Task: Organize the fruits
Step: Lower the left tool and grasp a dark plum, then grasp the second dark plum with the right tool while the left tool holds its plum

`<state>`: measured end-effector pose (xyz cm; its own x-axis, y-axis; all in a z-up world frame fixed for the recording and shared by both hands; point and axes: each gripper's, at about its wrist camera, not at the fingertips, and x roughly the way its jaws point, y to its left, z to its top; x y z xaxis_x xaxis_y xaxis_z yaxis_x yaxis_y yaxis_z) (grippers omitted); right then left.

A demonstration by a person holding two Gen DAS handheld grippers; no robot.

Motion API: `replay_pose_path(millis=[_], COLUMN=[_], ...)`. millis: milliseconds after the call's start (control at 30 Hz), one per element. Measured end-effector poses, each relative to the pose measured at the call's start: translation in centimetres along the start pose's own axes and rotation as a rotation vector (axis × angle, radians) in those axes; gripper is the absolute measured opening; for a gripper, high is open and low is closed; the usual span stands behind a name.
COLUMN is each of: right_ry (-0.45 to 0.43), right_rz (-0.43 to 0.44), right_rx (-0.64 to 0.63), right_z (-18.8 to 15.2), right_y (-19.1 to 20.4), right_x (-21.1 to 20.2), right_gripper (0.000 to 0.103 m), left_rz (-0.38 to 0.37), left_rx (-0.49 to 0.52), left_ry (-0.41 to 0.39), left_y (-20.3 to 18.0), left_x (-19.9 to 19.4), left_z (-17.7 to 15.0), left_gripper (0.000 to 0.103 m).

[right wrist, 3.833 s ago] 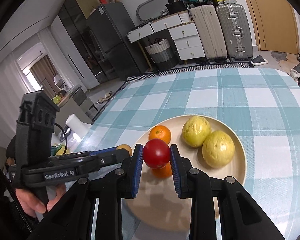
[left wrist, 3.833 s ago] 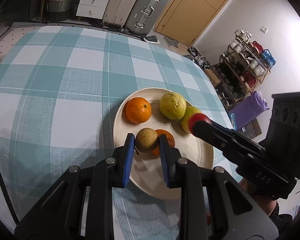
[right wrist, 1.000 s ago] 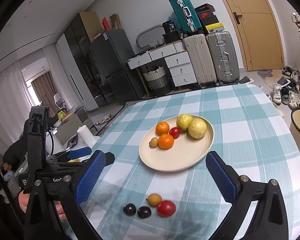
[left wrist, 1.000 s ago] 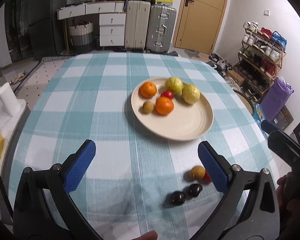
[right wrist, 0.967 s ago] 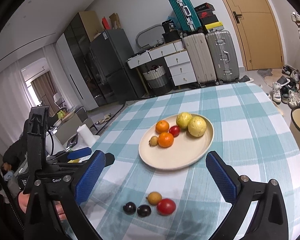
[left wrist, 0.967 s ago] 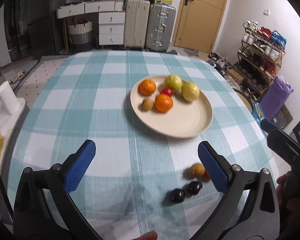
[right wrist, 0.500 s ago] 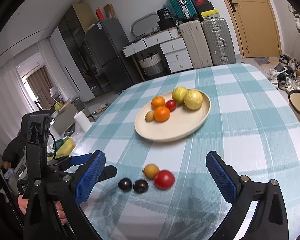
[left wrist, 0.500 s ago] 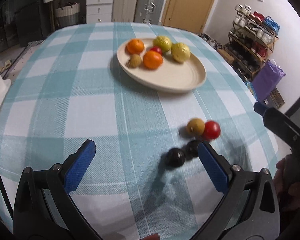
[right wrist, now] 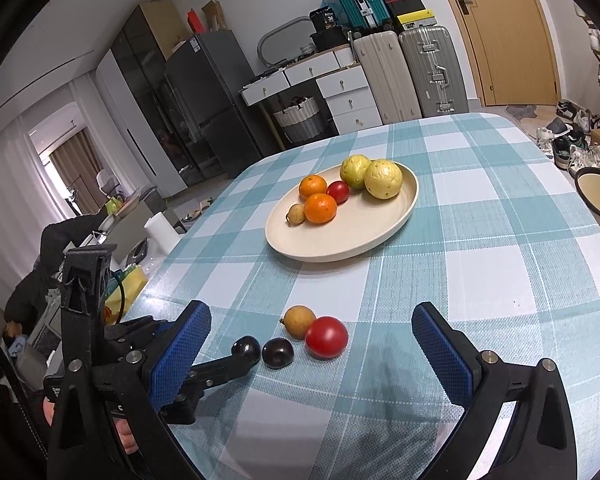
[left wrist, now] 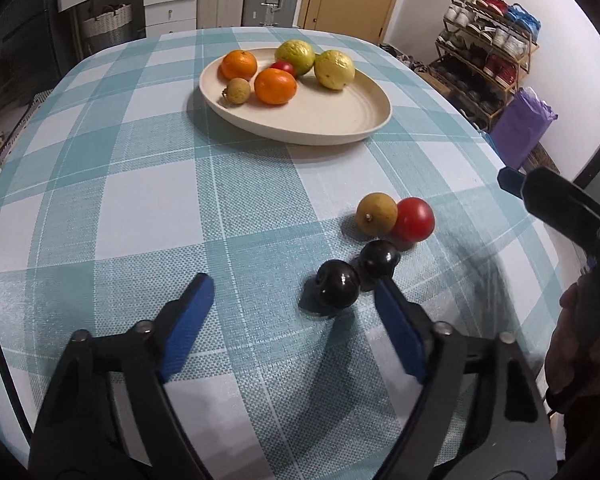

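A cream plate [left wrist: 340, 116] [right wrist: 364, 232] holds two oranges, two yellow-green fruits, a small red fruit and a small brown fruit. On the checked cloth nearer me lie a brown fruit [left wrist: 376, 214] [right wrist: 299, 321], a red tomato [left wrist: 414, 219] [right wrist: 326, 337] and two dark plums [left wrist: 338, 283] [right wrist: 277, 353]. My left gripper [left wrist: 292, 316] is open and low over the cloth, with one plum just inside its right finger. My right gripper [right wrist: 312, 344] is open and empty, with the loose fruits between its fingers ahead.
The round table's edge curves off on the right and near side. A shoe rack [left wrist: 488, 72] and a purple bag [left wrist: 524, 128] stand to the right. Suitcases and drawers [right wrist: 384, 76] stand behind the table. A paper roll [right wrist: 162, 230] stands at the left.
Both grippers have let go of their fruits on the plate, pulled back and opened wide. They have since dropped lower and closer to the loose fruits; the left jaws have narrowed somewhat.
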<state>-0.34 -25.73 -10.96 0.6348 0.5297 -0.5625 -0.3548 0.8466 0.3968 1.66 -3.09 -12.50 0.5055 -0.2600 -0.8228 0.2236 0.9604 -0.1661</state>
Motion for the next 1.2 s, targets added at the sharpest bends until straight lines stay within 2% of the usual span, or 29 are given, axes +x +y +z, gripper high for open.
replay_pose_path(millis=[133,233,300,367,433,567,1200], right_ry=[0.003,0.007,0.011,0.016,0.022,0.039,0.154], right_rz=[0.000,0.000,0.004,0.006,0.010,0.015,0.072], right_rx=[0.004,0.009,0.011,0.010,0.010,0.011,0.000], right_z=[-0.1,-0.2,-0.2,-0.3,-0.4,-0.8,-3.0], right_y=[-0.1,-0.2,-0.3,-0.3,-0.2,-0.1,3.4], right_x=[0.1,0.2,0.3,0.4,0.5,0.6,4.0], right_gripper=[0.103,0.103,0.103,0.103,0.103,0.103,0.102], left_rz=[-0.025,-0.076,-0.117,-0.149,-0.150,-0.188,-0.168], left_rx=[0.030,0.033,0.031,0.038,0.045,-0.002,-0.092], left_ry=[-0.005,-0.004,-0.003,-0.001,-0.004,0.003,-0.080], left_y=[-0.2,-0.3,-0.3,-0.5,-0.6,0.4,5.1], left_x=[0.1,0.1,0.2,0.2,0.2,0.3,-3.0], left_z=[-0.1,0.0,0.1,0.0,0.1,0.1,0.7], left_gripper=[0.057,0.042,0.028,0.021,0.021,0.021,0.021])
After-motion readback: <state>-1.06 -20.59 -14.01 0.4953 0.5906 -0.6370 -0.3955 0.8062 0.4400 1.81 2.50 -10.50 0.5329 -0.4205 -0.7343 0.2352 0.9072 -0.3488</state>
